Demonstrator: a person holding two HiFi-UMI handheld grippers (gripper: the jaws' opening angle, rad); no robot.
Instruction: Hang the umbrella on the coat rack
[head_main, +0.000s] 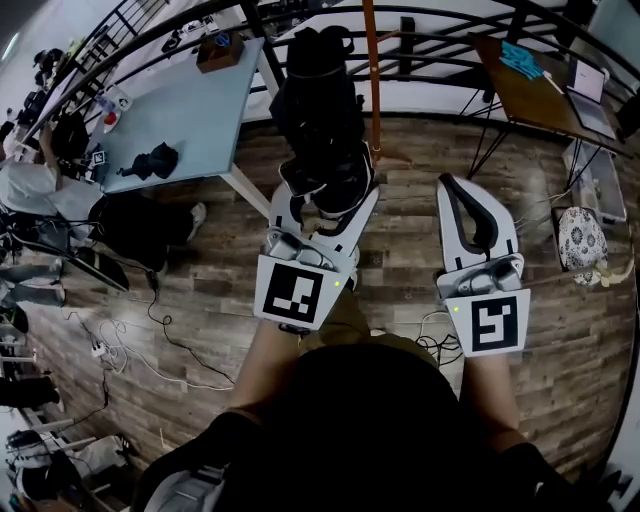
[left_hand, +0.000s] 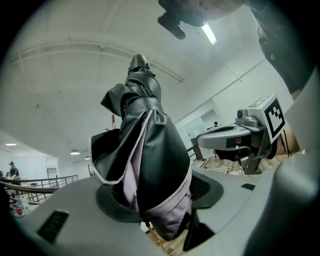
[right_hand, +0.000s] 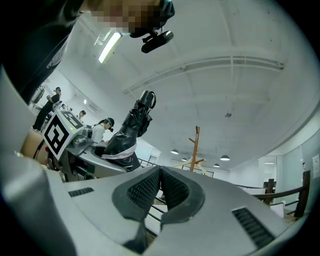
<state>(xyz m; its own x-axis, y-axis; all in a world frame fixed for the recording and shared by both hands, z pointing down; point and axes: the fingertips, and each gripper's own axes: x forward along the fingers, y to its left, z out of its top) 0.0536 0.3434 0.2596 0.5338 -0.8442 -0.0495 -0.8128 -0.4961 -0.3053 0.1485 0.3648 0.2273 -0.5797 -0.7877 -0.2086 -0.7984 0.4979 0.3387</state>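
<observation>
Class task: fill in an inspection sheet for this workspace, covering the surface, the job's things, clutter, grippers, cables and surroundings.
Surface: wood plank floor.
Job's things: black folded fabric umbrella, not yet hung; orange-brown wooden coat rack just beyond it.
Clutter: light blue table carrying a black crumpled item.
Grippers: left hand-held gripper shut on the umbrella; right hand-held gripper shut, empty.
Cables: black and white cables loose on the floor at left.
Surroundings: black metal railing; seated person at far left.
</observation>
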